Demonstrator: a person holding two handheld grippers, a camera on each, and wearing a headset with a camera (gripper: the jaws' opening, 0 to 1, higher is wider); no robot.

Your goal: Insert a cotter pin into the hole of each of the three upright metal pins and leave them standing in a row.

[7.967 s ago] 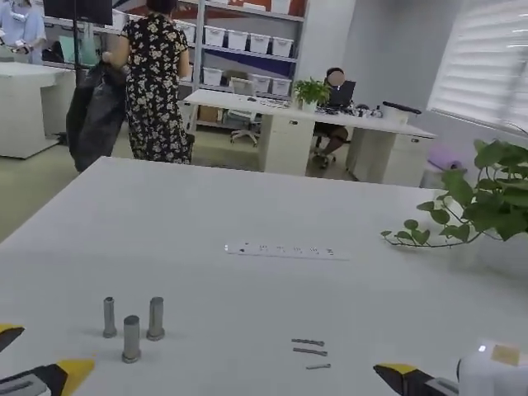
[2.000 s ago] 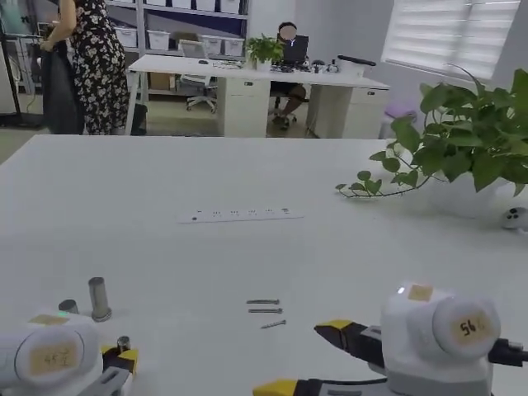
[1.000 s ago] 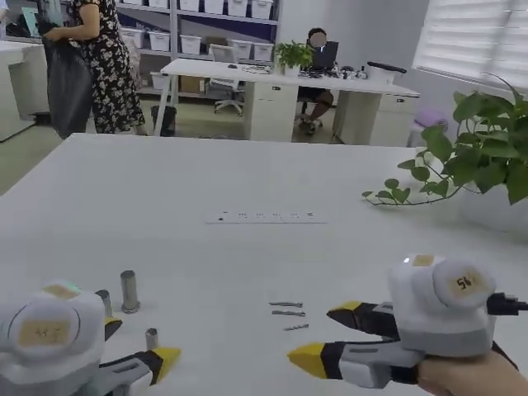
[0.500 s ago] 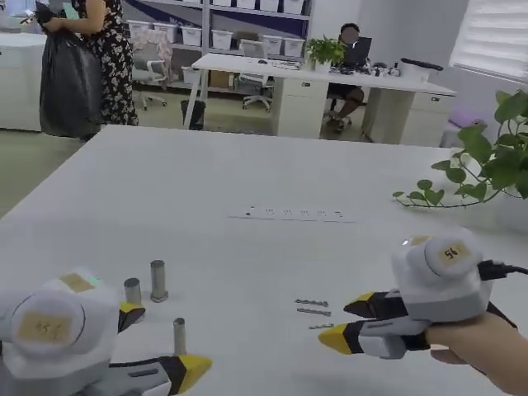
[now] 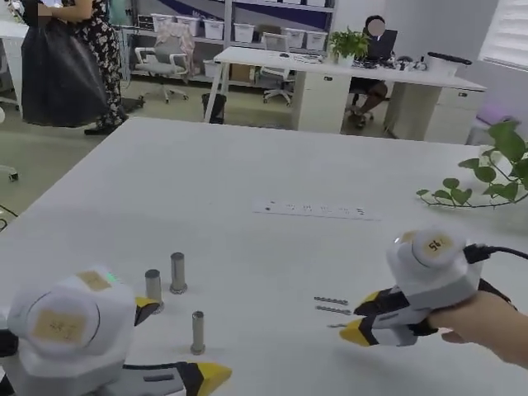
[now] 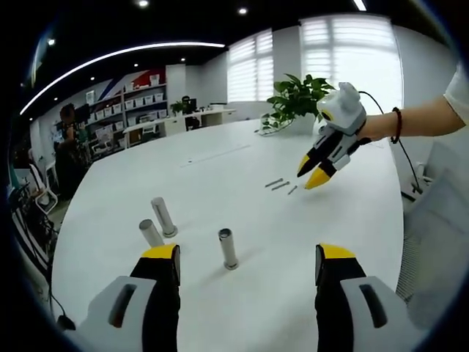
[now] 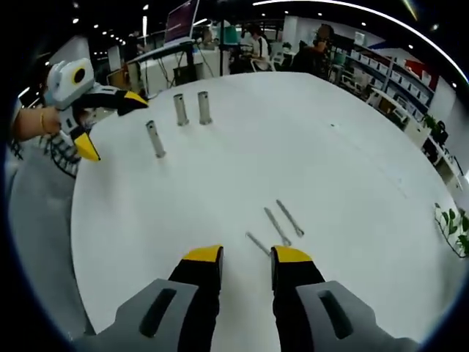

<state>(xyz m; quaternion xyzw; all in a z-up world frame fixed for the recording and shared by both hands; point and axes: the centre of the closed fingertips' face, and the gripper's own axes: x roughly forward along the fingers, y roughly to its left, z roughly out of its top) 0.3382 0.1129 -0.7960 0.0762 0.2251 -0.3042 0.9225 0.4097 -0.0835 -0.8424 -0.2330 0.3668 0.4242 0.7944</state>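
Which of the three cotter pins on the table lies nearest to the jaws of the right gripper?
The short cotter pin, just ahead of the right gripper and its open jaws. The two longer pins lie farther out, side by side.

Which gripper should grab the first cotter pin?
Probably right. The right gripper is open with the cotter pins lying just ahead of its jaws; the left gripper faces the upright metal pins instead.
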